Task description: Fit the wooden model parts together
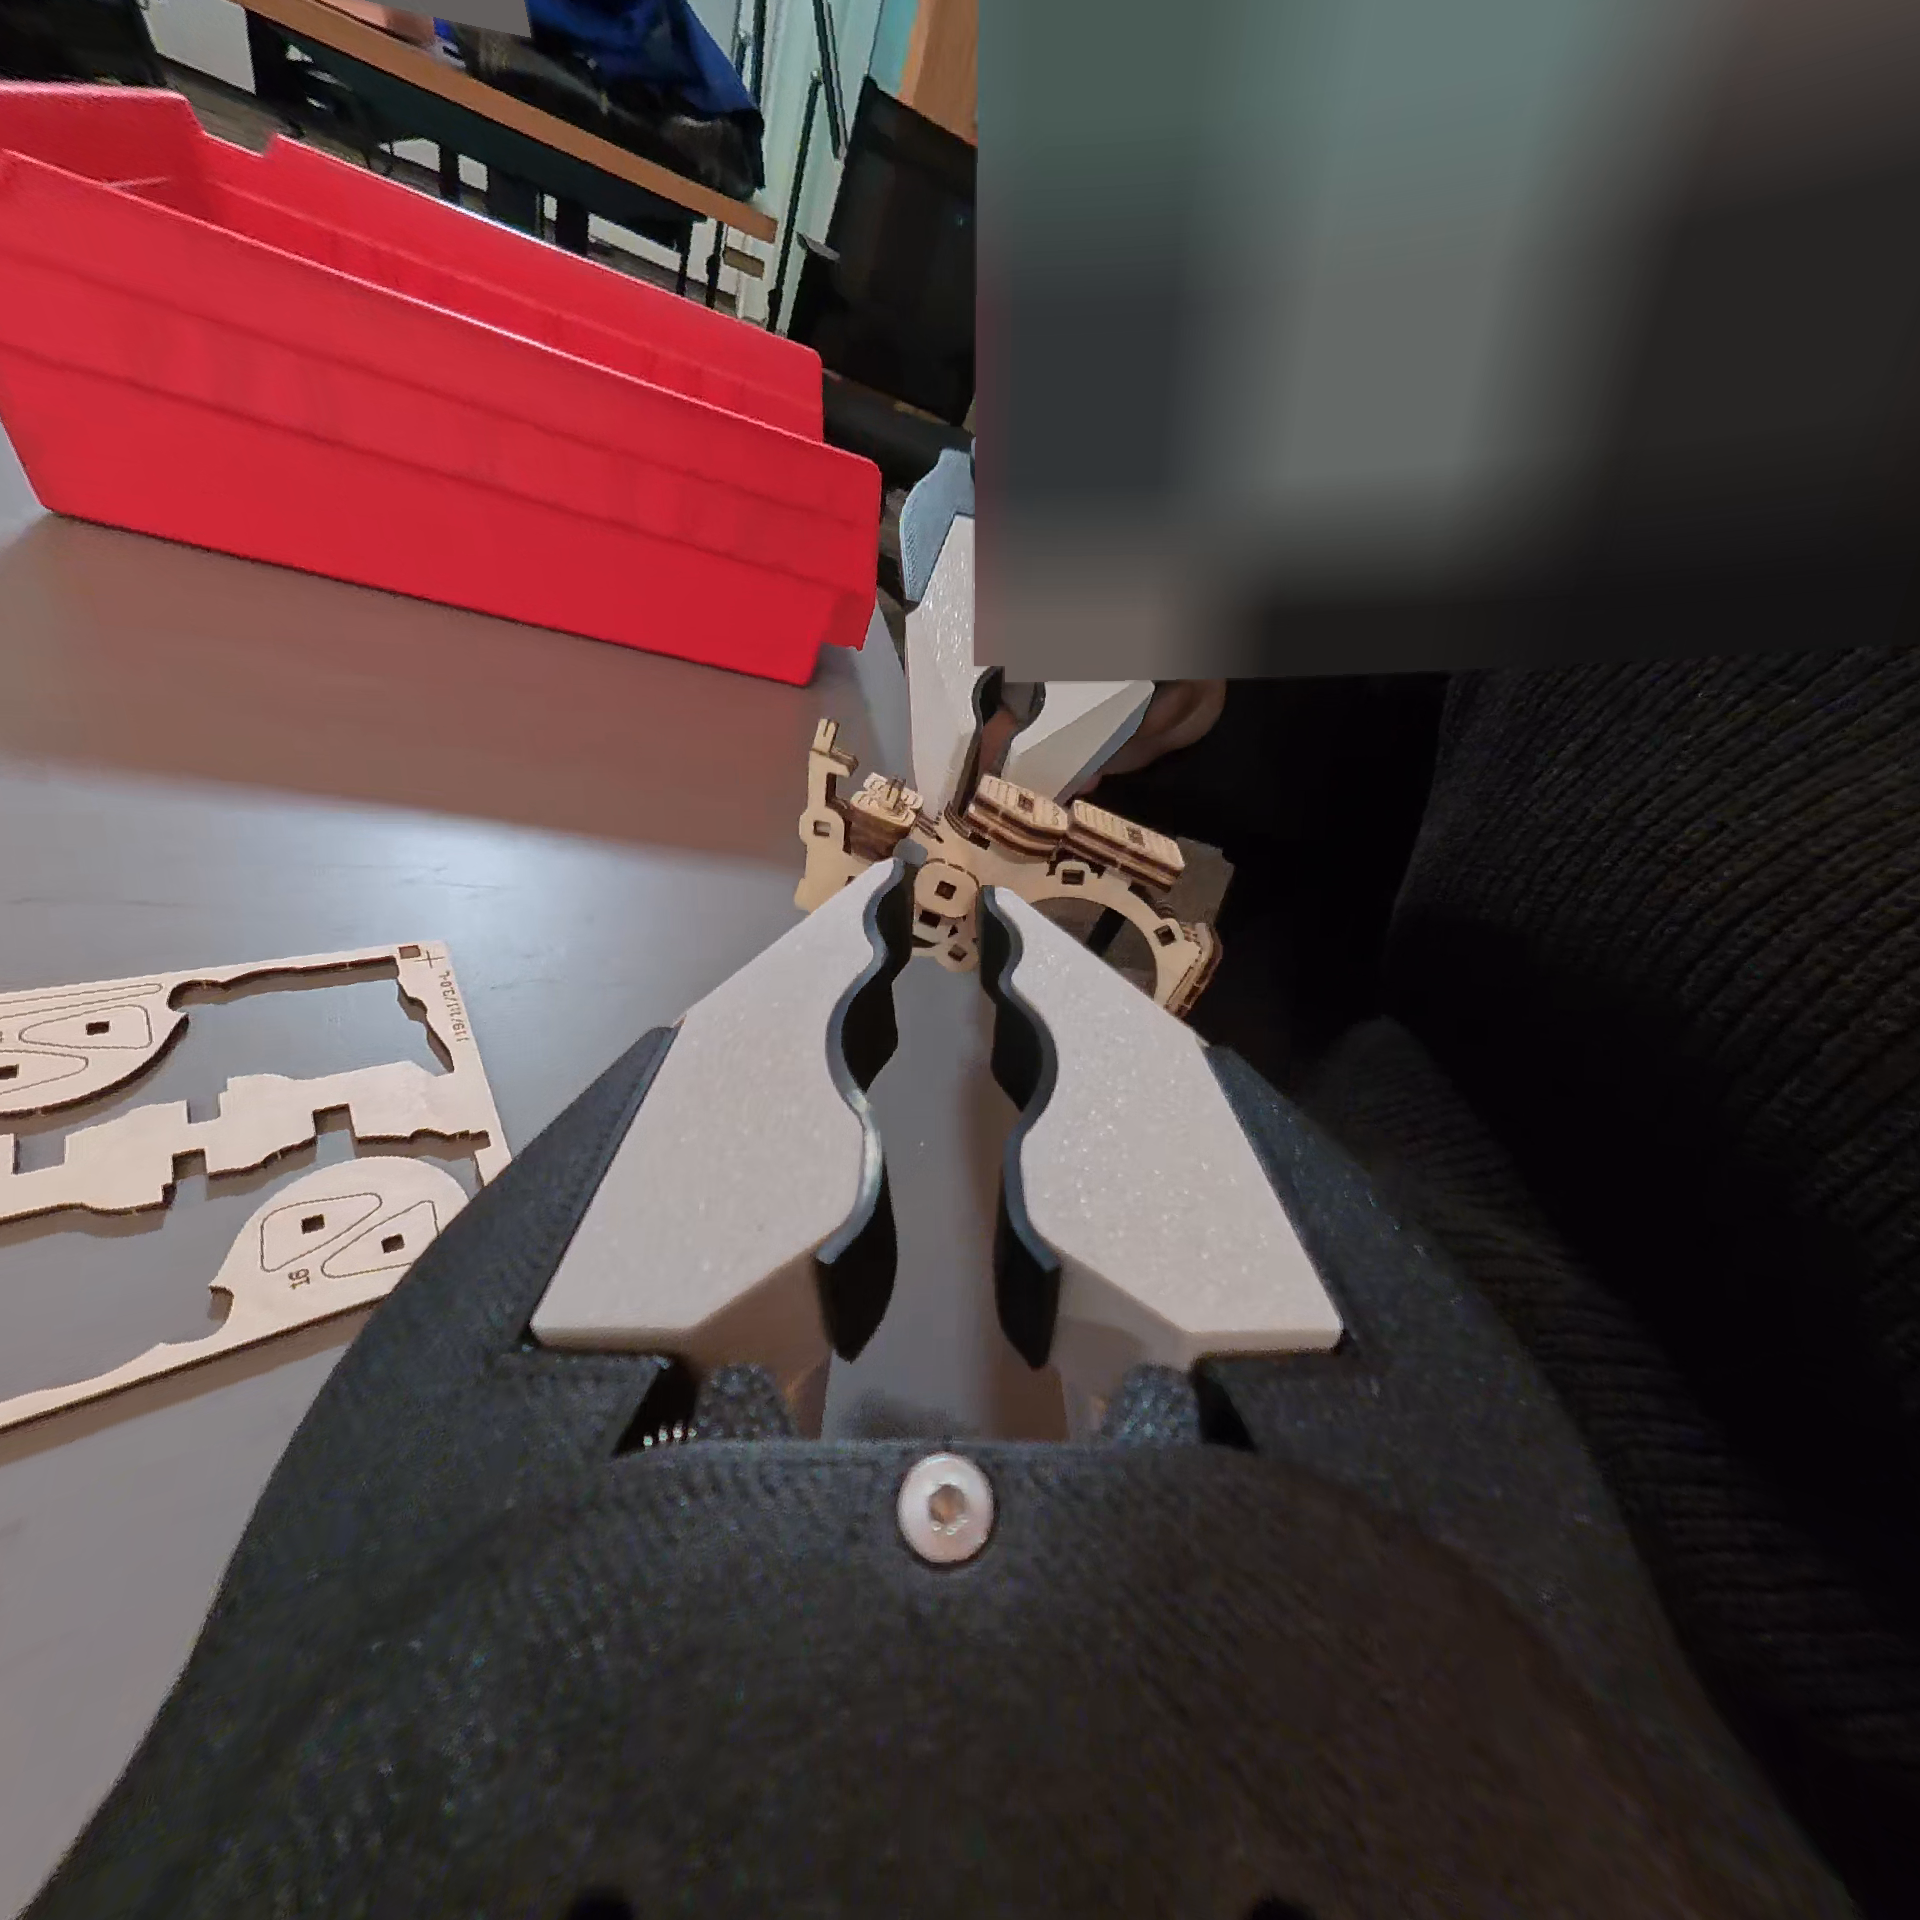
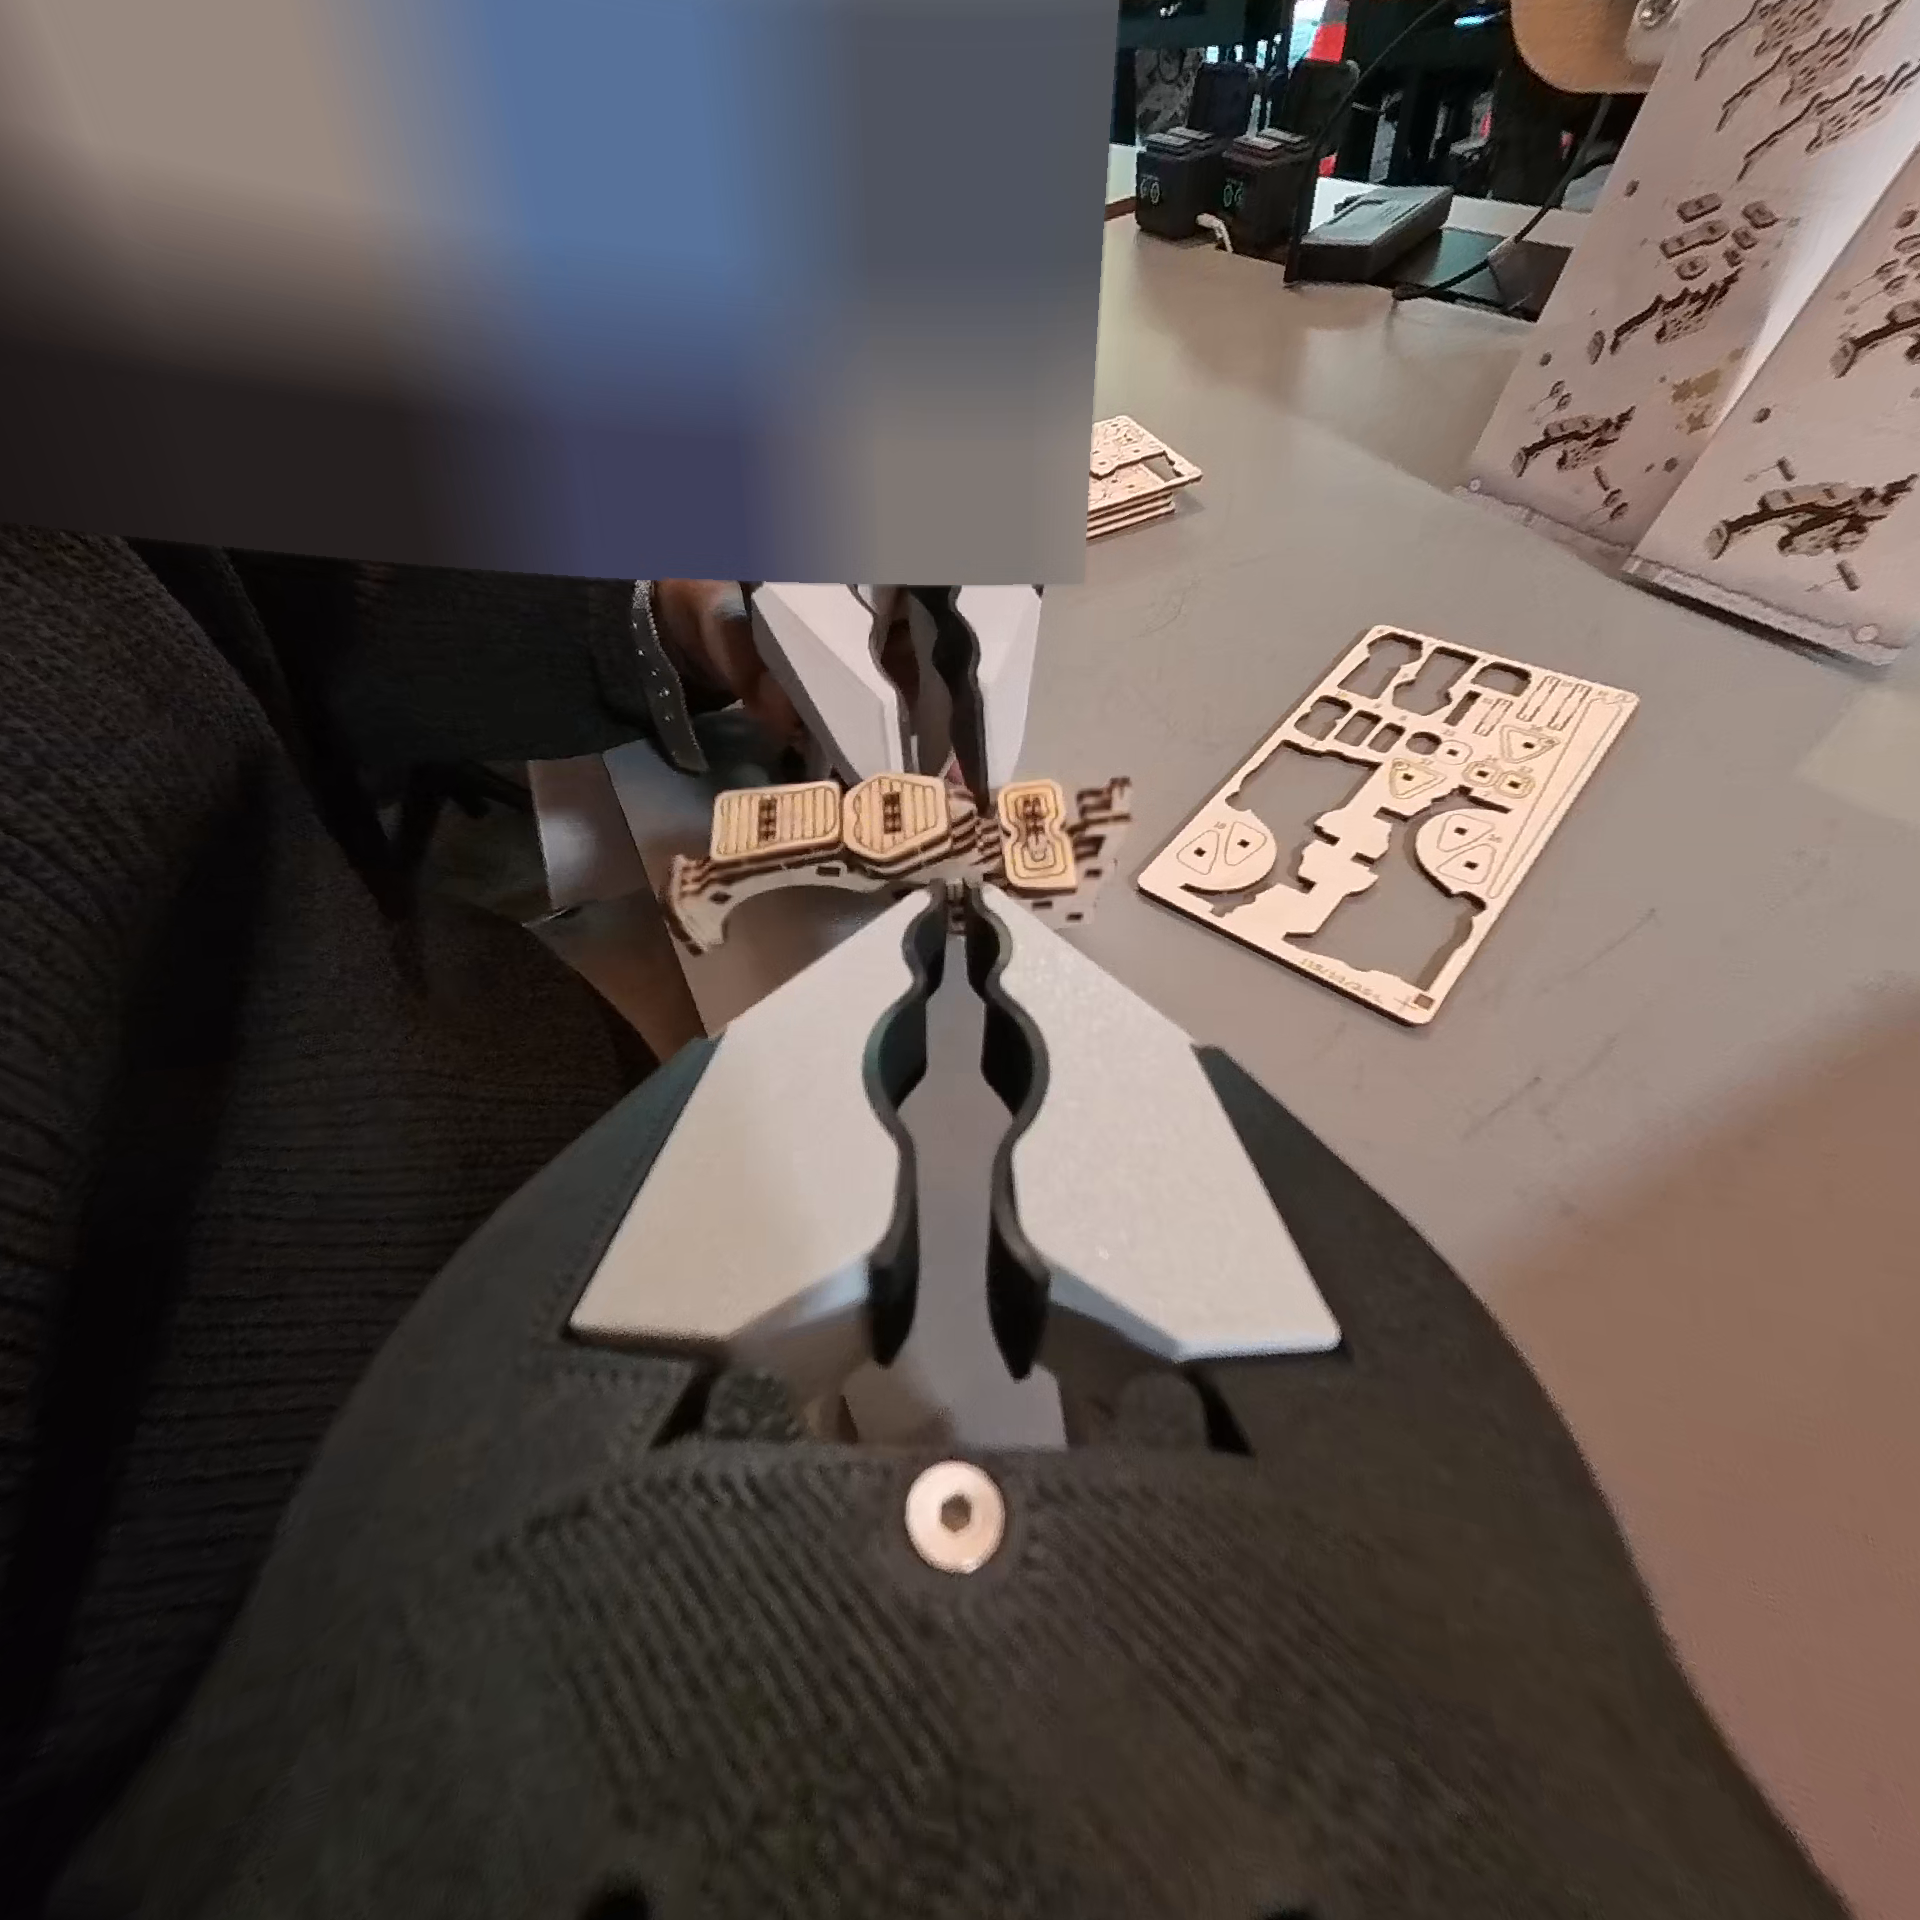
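Centrally, key relation: the partly built pale laser-cut wooden model [image 2: 894,862] is held off the grey tabletop [image 2: 1558,1195] between the two tools, its long axis lying crosswise to both; each tool meets it tip-on from an opposite side, so neither is judged nearer.
Left gripper: the left grey two-finger gripper with black wavy pads [image 1: 940,883] is shown with a narrow gap at its tips, which bracket a small square-holed tab of the model; contact appears likely, though whether it is truly clamped cannot be told from the left wrist view alone.
Right gripper: the right grey two-finger gripper with black wavy pads [image 2: 956,896] is almost closed, its tips pinched on a thin edge at the model's middle, just below the row of three slatted blocks.
Opposing views: in each wrist view the other tool is seen descending onto the model from beyond it.
Model location: just off the table edge, in front of the person's dark knitted sleeve [image 2: 208,935].
Spare parts: a flat pale wooden parts sheet with punched-out shapes [image 2: 1392,831] lies well apart on the table, to the right gripper's side.
Surroundings: a long red plastic bin [image 1: 416,436] stands on the table beyond the sheet; printed white instruction pages [image 2: 1714,312] are propped at the far right.
Judged step: a joint at the model's middle is probably being pressed home, with force needed along the tools' shared line.
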Demonstrator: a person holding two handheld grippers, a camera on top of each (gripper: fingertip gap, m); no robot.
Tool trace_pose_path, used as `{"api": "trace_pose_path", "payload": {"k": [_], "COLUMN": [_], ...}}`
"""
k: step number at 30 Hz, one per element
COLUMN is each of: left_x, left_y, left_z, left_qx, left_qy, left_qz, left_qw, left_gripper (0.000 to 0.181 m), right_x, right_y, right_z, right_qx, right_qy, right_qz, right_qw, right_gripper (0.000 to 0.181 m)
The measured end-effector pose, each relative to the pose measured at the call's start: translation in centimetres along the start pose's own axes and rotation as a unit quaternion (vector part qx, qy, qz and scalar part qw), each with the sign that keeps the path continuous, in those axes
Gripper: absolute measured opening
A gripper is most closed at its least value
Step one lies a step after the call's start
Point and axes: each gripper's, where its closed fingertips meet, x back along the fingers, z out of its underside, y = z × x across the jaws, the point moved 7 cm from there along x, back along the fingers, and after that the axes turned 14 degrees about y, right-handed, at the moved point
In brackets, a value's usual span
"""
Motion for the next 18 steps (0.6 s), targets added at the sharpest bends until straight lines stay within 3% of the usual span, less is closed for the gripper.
{"api": "trace_pose_path", "payload": {"k": [18], "left_x": [-0.4], "left_y": [-0.22], "left_z": [0.32], "left_qx": [0.002], "left_qy": [0.031], "left_qz": [0.002], "left_qw": [1.0], "left_gripper": [0.011], "right_x": [0.17], "right_y": [0.12], "right_z": [0.22], "right_qx": [-0.012], "right_qy": [0.002], "right_qz": [-0.03], "right_qw": [0.999], "right_gripper": [0.001]}}
